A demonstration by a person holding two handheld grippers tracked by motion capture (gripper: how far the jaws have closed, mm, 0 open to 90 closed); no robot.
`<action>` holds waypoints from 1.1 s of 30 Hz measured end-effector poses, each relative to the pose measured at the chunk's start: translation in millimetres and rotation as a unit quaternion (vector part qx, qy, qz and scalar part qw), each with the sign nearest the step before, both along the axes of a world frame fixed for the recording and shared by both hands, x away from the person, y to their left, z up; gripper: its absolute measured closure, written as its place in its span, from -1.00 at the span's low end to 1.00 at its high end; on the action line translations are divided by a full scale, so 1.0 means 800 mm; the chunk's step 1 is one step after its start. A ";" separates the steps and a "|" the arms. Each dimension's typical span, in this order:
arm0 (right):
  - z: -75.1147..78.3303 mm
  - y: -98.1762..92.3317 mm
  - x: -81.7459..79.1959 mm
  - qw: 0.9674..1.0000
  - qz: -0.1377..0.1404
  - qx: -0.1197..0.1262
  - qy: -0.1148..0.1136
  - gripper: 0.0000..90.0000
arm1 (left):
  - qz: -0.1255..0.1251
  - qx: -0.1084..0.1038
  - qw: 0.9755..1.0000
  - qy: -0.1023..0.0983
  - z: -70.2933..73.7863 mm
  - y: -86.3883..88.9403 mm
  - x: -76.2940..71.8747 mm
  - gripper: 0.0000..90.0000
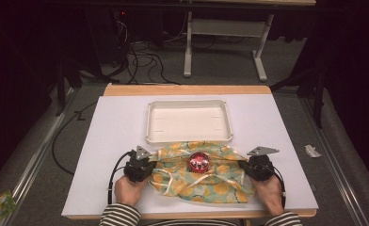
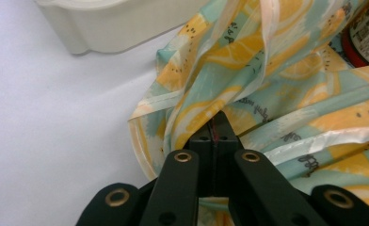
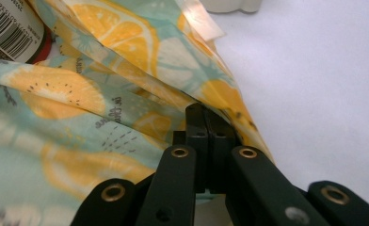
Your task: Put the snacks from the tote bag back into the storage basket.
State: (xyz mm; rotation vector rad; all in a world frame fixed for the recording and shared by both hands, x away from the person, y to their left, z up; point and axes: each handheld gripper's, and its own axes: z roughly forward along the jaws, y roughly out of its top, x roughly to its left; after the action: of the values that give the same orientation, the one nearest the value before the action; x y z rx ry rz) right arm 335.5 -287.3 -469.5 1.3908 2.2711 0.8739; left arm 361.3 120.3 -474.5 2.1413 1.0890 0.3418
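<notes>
A thin bag (image 1: 199, 178) printed with orange slices on pale green lies spread on the white table near its front edge. A red can (image 1: 198, 161) stands on its middle, top facing up. My left gripper (image 1: 147, 165) is shut on the bag's left edge (image 2: 192, 113), the fabric bunched up between the closed jaws (image 2: 215, 128). My right gripper (image 1: 244, 165) is shut on the bag's right edge (image 3: 220, 101), its jaws (image 3: 205, 113) pressed together on the folded rim. A barcode label of the can (image 3: 6, 28) shows at the upper left of the right gripper view.
An empty white tray (image 1: 188, 138) sits just behind the bag, its near rim touching the fabric; its corner (image 2: 98, 28) shows in the left gripper view. Bare white table (image 1: 112, 127) lies left and right. Table legs and cables stand on the floor beyond.
</notes>
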 end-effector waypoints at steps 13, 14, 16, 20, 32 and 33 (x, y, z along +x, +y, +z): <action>-0.002 -0.006 -0.008 1.000 -0.005 0.006 -0.004 1.00 | 0.007 -0.024 1.000 -0.002 -0.003 0.014 -0.006 1.00; -0.002 -0.007 -0.009 1.000 -0.003 0.006 -0.003 1.00 | 0.006 -0.025 1.000 -0.002 -0.003 0.015 -0.006 1.00; -0.003 -0.008 -0.010 1.000 -0.003 0.007 -0.006 1.00 | 0.006 -0.028 1.000 0.000 -0.004 0.017 -0.007 1.00; -0.002 -0.008 -0.011 1.000 -0.002 0.008 -0.002 1.00 | 0.006 -0.033 0.999 -0.001 -0.005 0.019 -0.008 1.00; -0.004 -0.010 -0.016 1.000 -0.006 0.010 -0.011 1.00 | 0.003 -0.034 0.999 -0.010 -0.007 0.024 -0.010 1.00; -0.005 -0.010 -0.016 1.000 -0.008 0.010 -0.016 1.00 | 0.002 -0.033 0.999 -0.012 -0.007 0.024 -0.010 1.00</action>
State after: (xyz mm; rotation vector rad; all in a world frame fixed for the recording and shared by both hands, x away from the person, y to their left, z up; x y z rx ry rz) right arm 322.3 -295.5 -473.5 1.3910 2.2317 0.9094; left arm 352.9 139.8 -480.3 2.0720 1.0778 0.3281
